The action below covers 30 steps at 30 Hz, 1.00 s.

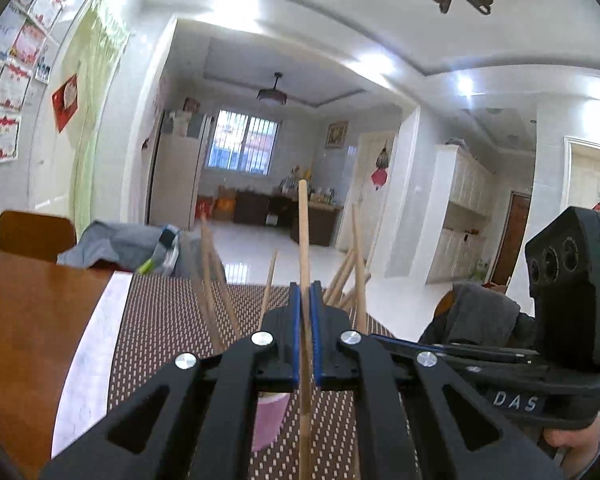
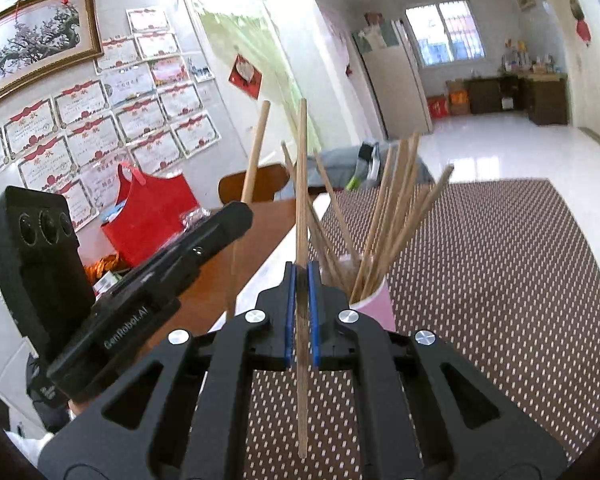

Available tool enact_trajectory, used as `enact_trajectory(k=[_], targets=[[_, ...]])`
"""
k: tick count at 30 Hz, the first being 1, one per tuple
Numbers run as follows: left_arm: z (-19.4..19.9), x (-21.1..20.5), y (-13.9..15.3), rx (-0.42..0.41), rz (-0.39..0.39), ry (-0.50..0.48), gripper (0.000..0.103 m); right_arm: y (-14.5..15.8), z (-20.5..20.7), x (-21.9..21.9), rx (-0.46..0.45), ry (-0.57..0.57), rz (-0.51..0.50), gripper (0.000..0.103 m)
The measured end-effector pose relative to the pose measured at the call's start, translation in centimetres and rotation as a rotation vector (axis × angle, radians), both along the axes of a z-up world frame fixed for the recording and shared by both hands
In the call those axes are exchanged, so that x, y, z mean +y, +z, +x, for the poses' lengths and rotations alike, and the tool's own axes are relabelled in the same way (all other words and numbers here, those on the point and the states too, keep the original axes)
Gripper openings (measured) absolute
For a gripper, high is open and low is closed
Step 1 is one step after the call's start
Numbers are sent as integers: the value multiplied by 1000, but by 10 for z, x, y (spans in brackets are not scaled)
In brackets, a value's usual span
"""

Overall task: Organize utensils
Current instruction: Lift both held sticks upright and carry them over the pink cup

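While both grippers are raised above the desk (image 2: pixel 500 260), a single wooden chopstick is pinched in each. The left gripper (image 1: pixel 307 300) has its blue-lined jaws pressed onto a pale, round chopstick (image 1: pixel 303 232) that's held nearly upright, its lower end hanging past the jaws over the mat. The right gripper (image 2: pixel 301 280) is clamped the same way on a darker, thinner chopstick (image 2: pixel 301 168), also roughly vertical.

Pretty crowded right in front, tbh. A pink cup (image 2: pixel 374 304) is seen just beside the right jaws, stuffed with a fan of chopsticks (image 2: pixel 396 204) splayed out at all angles, so the sticks lean across the space ahead of both grippers. In the left wrist view the cup (image 1: pixel 268 420) is mostly hidden under the gripper body, and loose stick tips (image 1: pixel 354 264) poke up on either side of the jaws. The two grippers are near each other: each one's black camera block is caught at the edge of the other's view.

A brown woven mat (image 2: pixel 520 320) with a pale dotted pattern is laid over the desk, and a white strip runs along its left edge with bare glossy wood (image 1: pixel 28 340) beyond. The far right part of the mat looks open. Toward the far left corner, a red bag (image 2: pixel 148 216) and some small clutter are parked, with a wooden chair back (image 1: pixel 34 234) and grey fabric (image 1: pixel 116 244) past the far edge.
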<state>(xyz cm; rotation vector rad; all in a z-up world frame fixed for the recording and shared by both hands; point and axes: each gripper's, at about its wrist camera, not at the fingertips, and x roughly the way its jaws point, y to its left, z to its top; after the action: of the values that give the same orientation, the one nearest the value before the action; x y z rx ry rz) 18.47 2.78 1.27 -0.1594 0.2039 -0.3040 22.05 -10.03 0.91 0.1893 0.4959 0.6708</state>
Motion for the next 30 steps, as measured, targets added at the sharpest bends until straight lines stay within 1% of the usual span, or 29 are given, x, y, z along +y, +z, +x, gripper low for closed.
enact_trajectory(k=[1,5,8,11,15,18,23,27,30], targets=[[3,-2,2,-20,0,3,5,1,-1,7,-13,-6,3,7],[12,-1,6,-65,-17,21,5,14,5,9,-84,-47,38,7],[22,2,7,-89,-48,32,5,20,11,10,-122,-71,67,7],[30,4,6,-131,-76,45,5,26,16,12,-169,-100,90,7],[41,7,4,-185,-102,90,5,29,24,19,-218,-134,107,7],[48,10,2,-208,-125,108,5,26,31,19,-239,-168,113,7],[61,8,-2,-259,-121,148,5,22,43,20,-255,-206,119,7],[69,8,-6,-290,-134,180,5,17,47,18,-271,-223,137,7],[76,8,-12,-282,-129,198,5,11,52,17,-270,-243,145,6]])
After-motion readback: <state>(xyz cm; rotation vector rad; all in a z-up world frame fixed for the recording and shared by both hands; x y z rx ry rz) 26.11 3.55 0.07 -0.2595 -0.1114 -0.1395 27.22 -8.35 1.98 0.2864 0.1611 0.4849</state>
